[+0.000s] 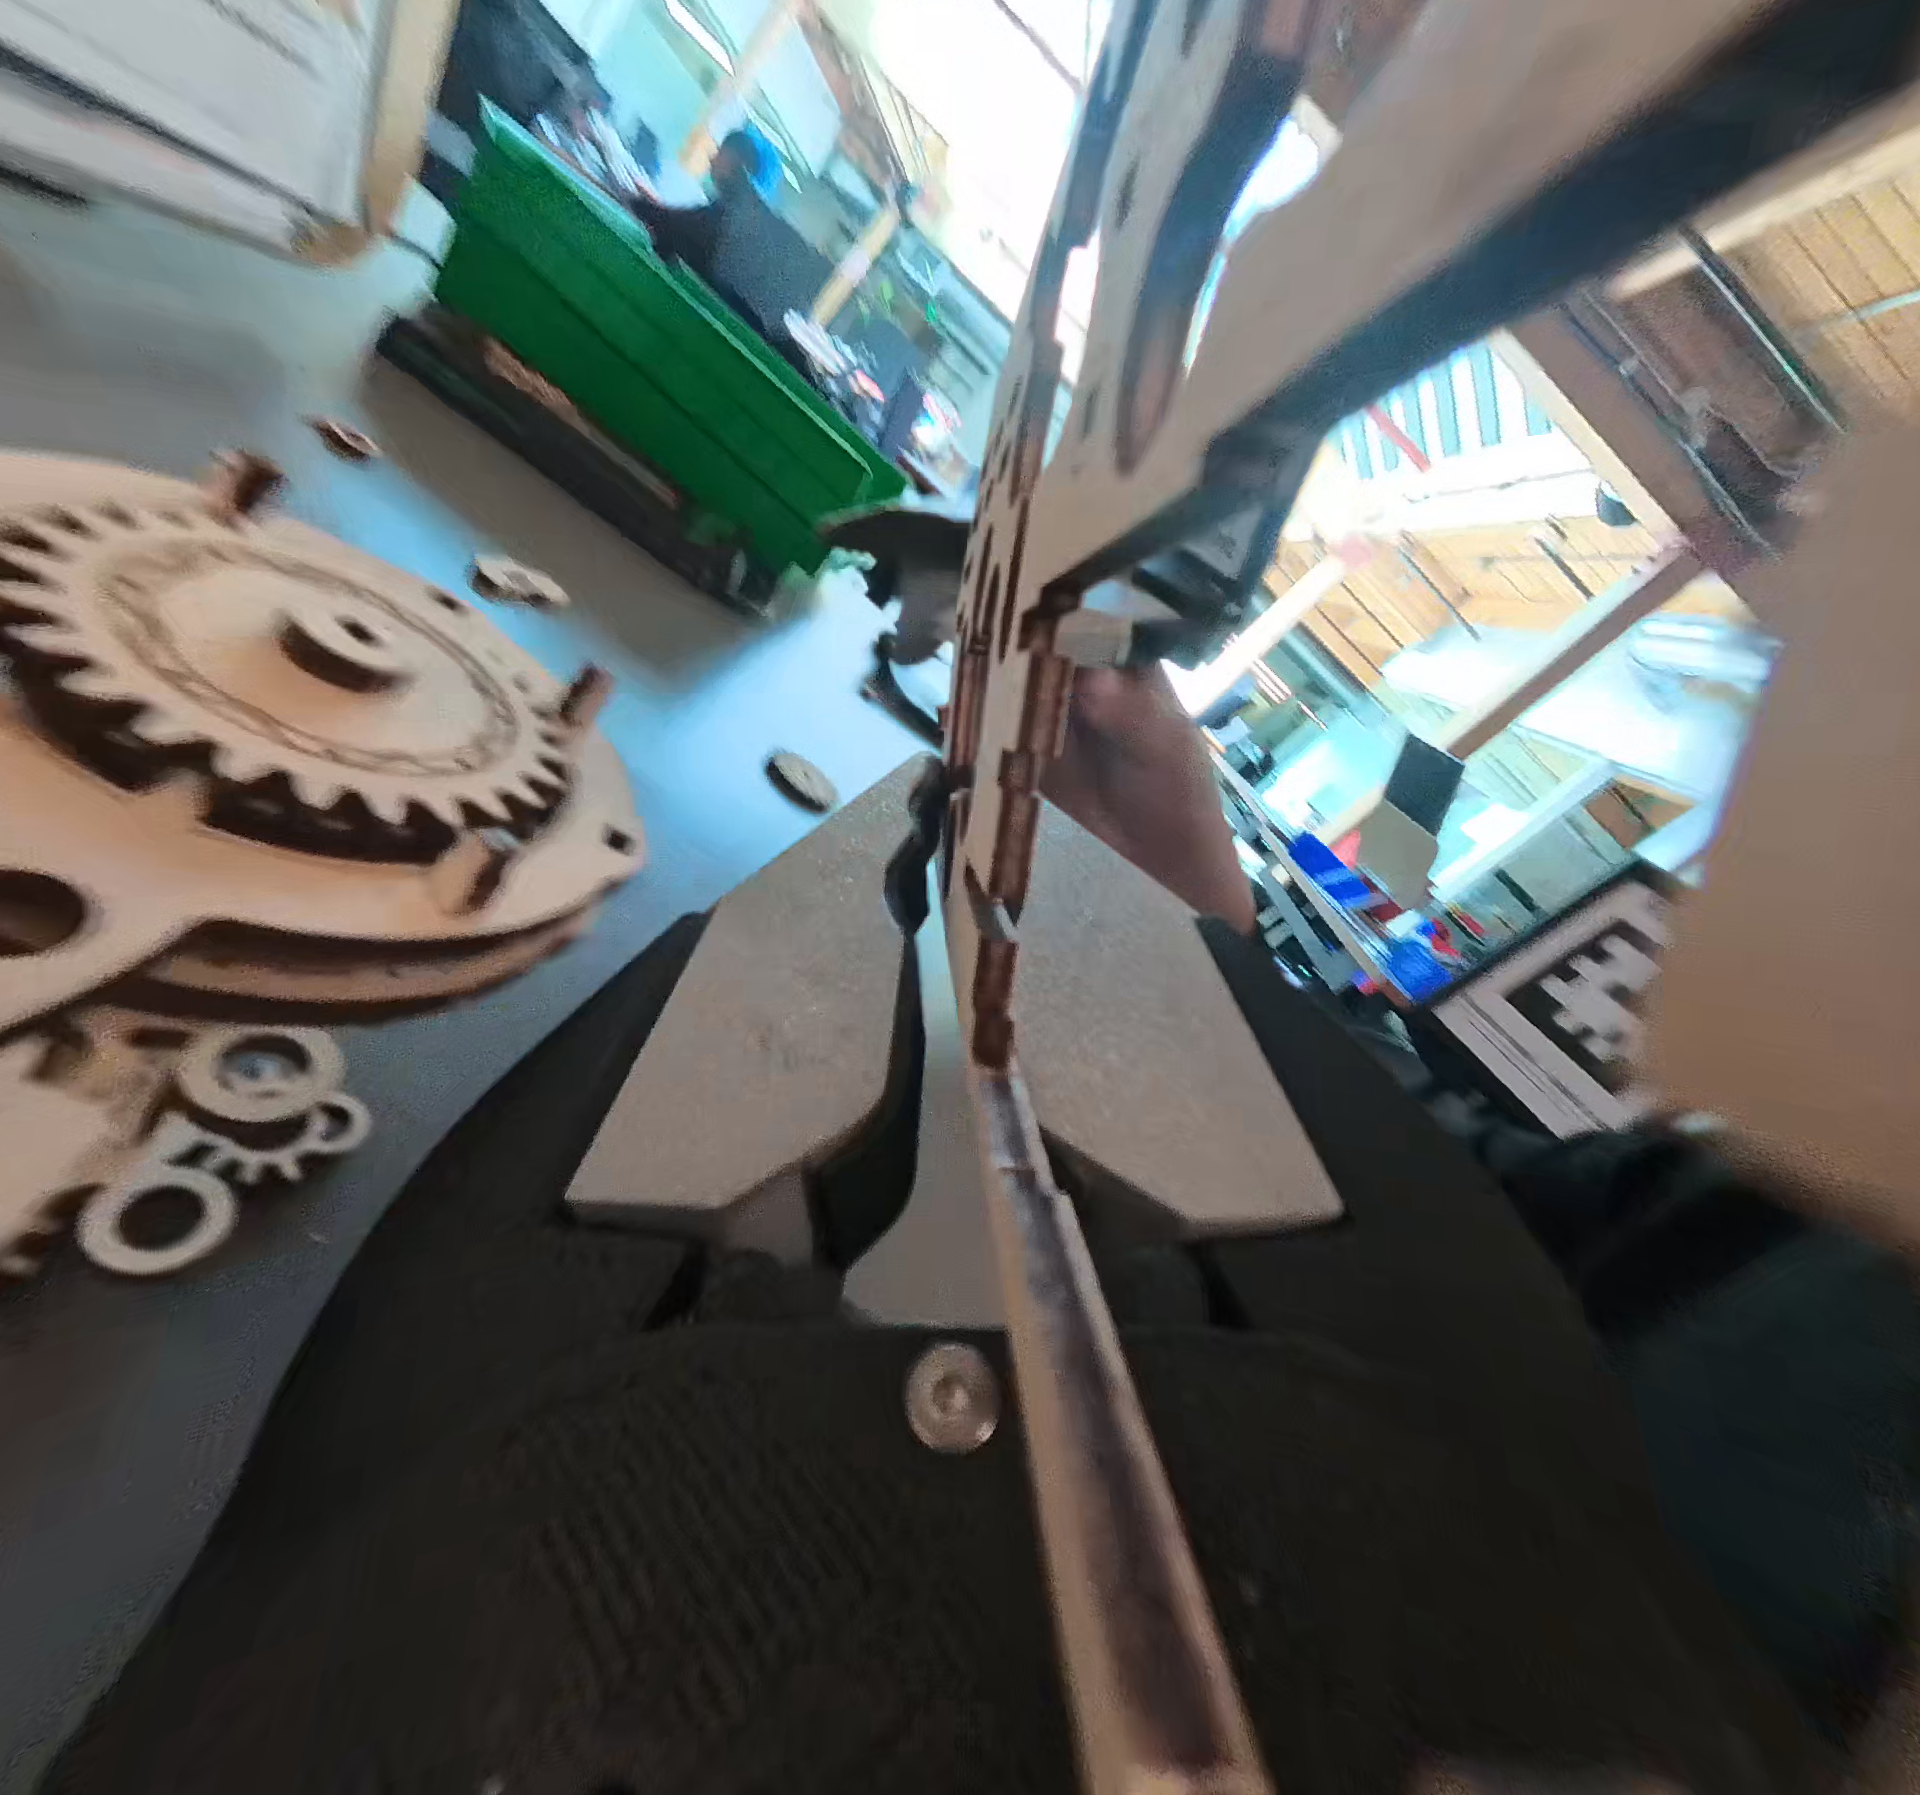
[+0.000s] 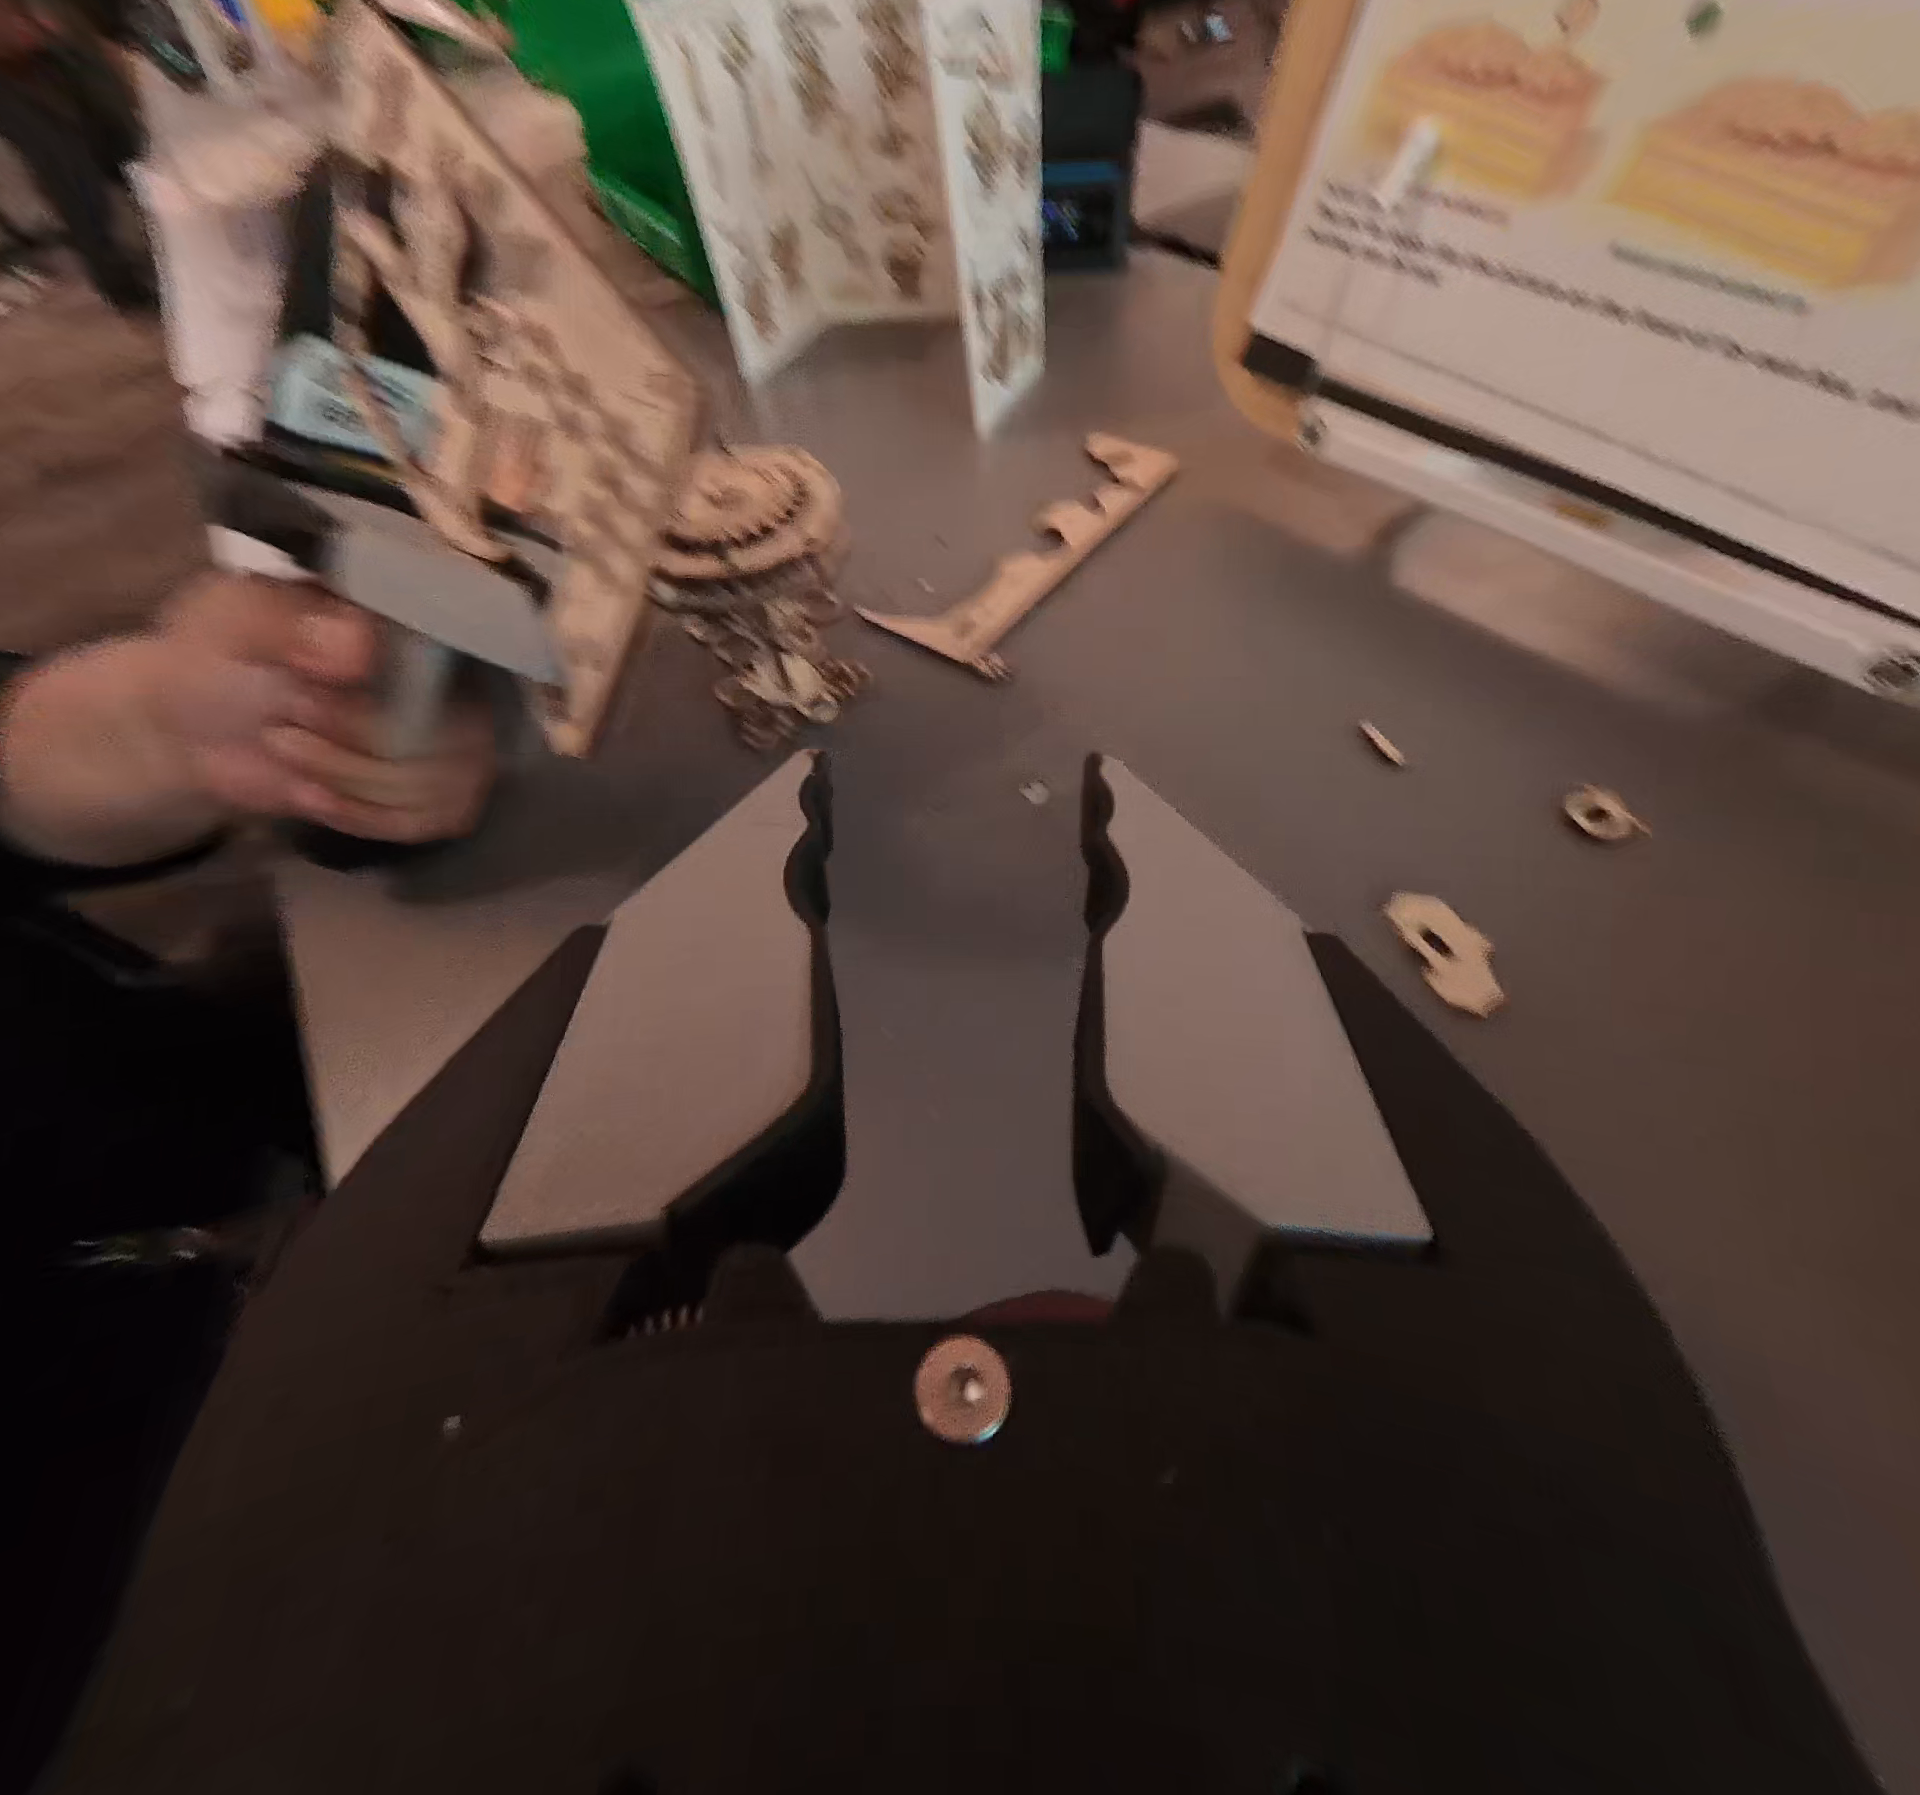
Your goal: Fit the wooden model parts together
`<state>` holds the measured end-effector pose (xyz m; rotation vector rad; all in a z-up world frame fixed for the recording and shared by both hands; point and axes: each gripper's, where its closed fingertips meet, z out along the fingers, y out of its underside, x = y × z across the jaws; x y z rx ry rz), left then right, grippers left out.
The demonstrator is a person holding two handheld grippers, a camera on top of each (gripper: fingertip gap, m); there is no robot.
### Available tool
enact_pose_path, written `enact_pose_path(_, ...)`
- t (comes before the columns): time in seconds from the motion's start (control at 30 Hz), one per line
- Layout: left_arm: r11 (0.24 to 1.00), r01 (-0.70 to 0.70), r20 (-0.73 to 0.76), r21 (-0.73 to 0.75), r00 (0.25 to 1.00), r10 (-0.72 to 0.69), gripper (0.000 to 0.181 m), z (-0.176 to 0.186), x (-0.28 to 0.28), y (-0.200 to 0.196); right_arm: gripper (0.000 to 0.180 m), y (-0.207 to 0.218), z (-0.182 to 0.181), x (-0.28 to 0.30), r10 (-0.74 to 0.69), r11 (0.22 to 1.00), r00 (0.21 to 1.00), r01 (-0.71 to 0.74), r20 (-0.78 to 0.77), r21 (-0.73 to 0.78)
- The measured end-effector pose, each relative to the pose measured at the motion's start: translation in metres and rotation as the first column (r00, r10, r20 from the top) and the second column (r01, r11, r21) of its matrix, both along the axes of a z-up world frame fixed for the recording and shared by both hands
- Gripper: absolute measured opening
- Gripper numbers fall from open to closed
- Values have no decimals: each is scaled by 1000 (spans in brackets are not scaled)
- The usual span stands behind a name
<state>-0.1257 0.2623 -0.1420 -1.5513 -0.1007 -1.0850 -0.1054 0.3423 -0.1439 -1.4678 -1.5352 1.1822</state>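
Observation:
My left gripper (image 1: 977,800) is shut on a thin laser-cut wooden sheet (image 1: 1023,498), seen edge-on and held upright above the grey table. In the right wrist view the same sheet (image 2: 499,374) shows at the left, blurred, with a person's hand (image 2: 208,737) on the left gripper's handle. A wooden gear assembly (image 1: 312,696) lies on the table left of the sheet, and it also shows in the right wrist view (image 2: 748,519). Small wooden gear-and-ring pieces (image 1: 208,1153) lie beside it. My right gripper (image 2: 956,779) is open and empty over the bare table.
A wooden offcut strip (image 2: 1039,550) and small loose wooden bits (image 2: 1444,956) lie on the table (image 2: 1247,914). A folded picture leaflet (image 2: 883,176) stands at the back. A framed board with pictures (image 2: 1621,218) stands at the right. A green bin (image 1: 644,322) sits behind.

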Motion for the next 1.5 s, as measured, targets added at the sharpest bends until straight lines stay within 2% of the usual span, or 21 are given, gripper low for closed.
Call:
enact_pose_path(0.07,997,72,-5,-7,997,-72,1,3,11,-14,47,16,-14,12,-62,996,995,56,77,70)
enact_pose_path(0.13,995,102,-90,-10,991,-102,2,7,18,-26,51,7,-15,24,-4,995,998,-3,66,95)
enact_pose_path(0.2,984,173,-180,-44,967,-178,1,6,32,-34,47,-24,-3,36,159,986,987,-158,-19,47)
enact_pose_path(0.27,964,255,-187,-79,946,-266,1,8,49,-34,56,-47,21,42,249,964,958,-259,-141,-57)
enact_pose_path(0.33,952,286,-197,-108,933,-302,1,9,61,-23,53,-64,46,46,319,916,919,-361,-230,-172)
enact_pose_path(0.43,929,341,-266,-142,891,-368,1,10,83,-9,37,-57,54,38,276,909,939,-324,-203,-264)
enact_pose_path(0.47,925,350,-285,-151,880,-379,2,12,90,-4,25,-60,55,38,303,898,933,-348,-195,-271)
enact_pose_path(0.5,923,348,-303,-164,873,-383,4,12,93,2,1,-68,61,43,360,868,906,-413,-222,-277)
enact_pose_path(0.53,922,350,-296,-164,874,-385,2,15,95,8,0,-70,67,46,367,859,899,-427,-241,-283)
enact_pose_path(0.6,914,367,-213,-174,892,-399,13,23,95,18,1,-60,74,48,318,885,915,-380,-250,-267)
enact_pose_path(0.63,918,352,-190,-182,903,-384,29,25,92,23,1,-52,83,51,276,888,916,-359,-292,-287)
enact_pose_path(0.7,925,319,-198,-207,912,-358,47,18,86,23,0,-19,103,62,144,882,912,-295,-385,-368)
enact_pose_path(0.77,929,297,-247,-222,904,-348,47,1,84,10,0,35,100,72,-42,893,922,-138,-385,-428)
enact_pose_path(0.87,933,286,-414,-219,839,-354,38,-26,88,-24,0,99,49,71,-202,857,964,89,-173,-507)
enact_pose_path(1.0,936,306,-607,-176,715,-348,37,-41,84,-58,0,138,-13,53,-288,814,954,290,85,-503)
enact_pose_path(1.07,950,293,-647,-109,704,-292,39,-34,73,-62,0,154,-37,45,-347,824,917,398,196,-403)
enact_pose_path(1.13,954,295,-631,-46,732,-256,44,-25,61,-69,4,162,-52,41,-391,839,881,460,265,-292)
enact_pose_path(1.2,956,293,-590,17,775,-227,48,-18,46,-82,14,170,-59,40,-443,828,843,516,305,-221)
enact_pose_path(1.3,966,249,-598,62,784,-164,57,-20,18,-100,33,182,-75,51,-524,801,745,596,413,-61)
enact_pose_path(1.43,960,268,-604,79,779,-168,66,-7,0,-130,45,188,-63,67,-668,727,649,675,365,130)
enact_pose_path(1.5,962,262,-620,75,768,-161,66,-2,-14,-146,47,178,-41,63,-697,713,665,681,270,166)
